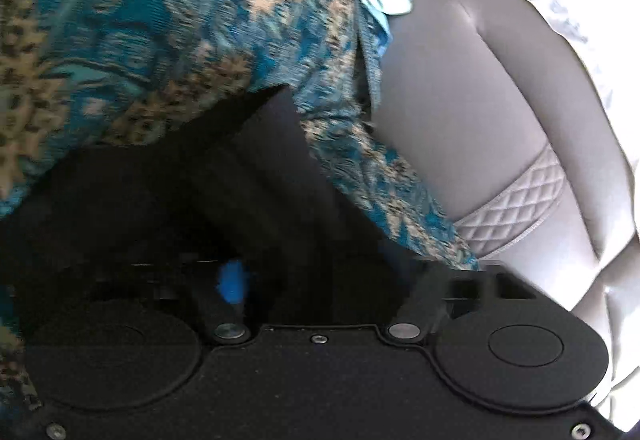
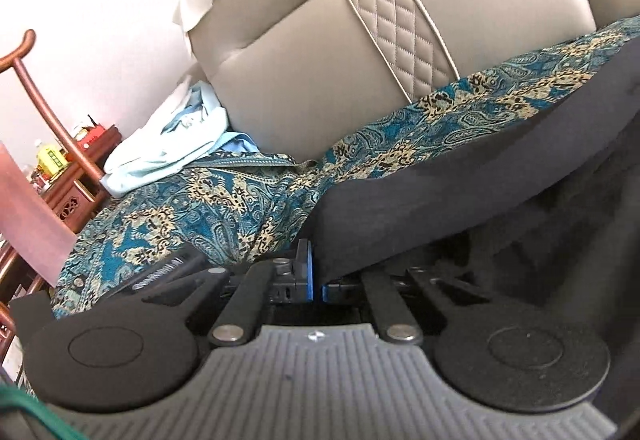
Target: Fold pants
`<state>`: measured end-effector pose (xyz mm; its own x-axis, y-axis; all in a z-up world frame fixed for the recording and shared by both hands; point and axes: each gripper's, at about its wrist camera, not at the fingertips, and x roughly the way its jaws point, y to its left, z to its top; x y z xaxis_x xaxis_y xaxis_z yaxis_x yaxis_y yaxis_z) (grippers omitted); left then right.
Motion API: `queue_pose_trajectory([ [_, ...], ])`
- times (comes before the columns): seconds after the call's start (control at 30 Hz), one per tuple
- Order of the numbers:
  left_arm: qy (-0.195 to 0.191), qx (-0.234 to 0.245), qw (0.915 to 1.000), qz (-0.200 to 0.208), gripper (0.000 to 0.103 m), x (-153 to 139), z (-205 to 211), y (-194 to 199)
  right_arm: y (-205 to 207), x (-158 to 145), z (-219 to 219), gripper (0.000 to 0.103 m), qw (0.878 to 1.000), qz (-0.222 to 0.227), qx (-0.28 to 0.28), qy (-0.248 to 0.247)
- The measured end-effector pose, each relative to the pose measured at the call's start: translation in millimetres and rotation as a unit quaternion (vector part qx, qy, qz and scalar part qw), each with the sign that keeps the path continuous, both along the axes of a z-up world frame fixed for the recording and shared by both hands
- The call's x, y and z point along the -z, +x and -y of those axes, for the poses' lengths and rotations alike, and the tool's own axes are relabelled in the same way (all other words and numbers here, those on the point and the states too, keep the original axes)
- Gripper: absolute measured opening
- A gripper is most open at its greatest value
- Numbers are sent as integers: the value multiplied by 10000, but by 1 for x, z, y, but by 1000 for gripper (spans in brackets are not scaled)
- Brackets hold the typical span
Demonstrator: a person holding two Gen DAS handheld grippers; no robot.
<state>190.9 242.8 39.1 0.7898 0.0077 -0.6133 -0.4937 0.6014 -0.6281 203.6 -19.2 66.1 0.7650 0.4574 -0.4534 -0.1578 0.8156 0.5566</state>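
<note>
The dark pants [image 2: 460, 184] lie over a teal and gold patterned bedspread [image 2: 192, 208]. In the right wrist view my right gripper [image 2: 318, 276] has its blue pads nearly together on the edge of the dark fabric. In the left wrist view the dark pants [image 1: 256, 176] drape over my left gripper [image 1: 236, 280]; one blue pad shows, the other is hidden under the cloth, so its grip is unclear. The bedspread [image 1: 160, 20] fills the upper left of that view.
A beige padded headboard [image 2: 320, 52] with a quilted strip [image 2: 400, 24] stands behind the bed; it also shows in the left wrist view [image 1: 460, 100]. Light blue clothes [image 2: 172, 152] lie by it. Wooden furniture [image 2: 80, 176] with small items stands at the left.
</note>
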Motion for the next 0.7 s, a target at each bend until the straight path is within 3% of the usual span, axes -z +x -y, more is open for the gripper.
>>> queue_pose_trajectory([
  [0.03,74,-68,9999,15,25,0,-1,-4,-5,0,1,8,10000,43,18,-18],
  [0.17,189,-171,9992,300,9,-9,-5,-21,-13,8,2,14,10000,7,63,-16],
  [0.3,523,-245,9971,503,8,-21,-5,-36,-7,20,4,22,9992,-204,281,180],
  [0.47,501,-255,9969,546,8,-26,-15,-46,6,24,12,25,9947,-269,974,172],
  [0.7,353,-273,9982,402,8,-18,-25,-50,40,24,73,22,9696,-343,2410,-264],
])
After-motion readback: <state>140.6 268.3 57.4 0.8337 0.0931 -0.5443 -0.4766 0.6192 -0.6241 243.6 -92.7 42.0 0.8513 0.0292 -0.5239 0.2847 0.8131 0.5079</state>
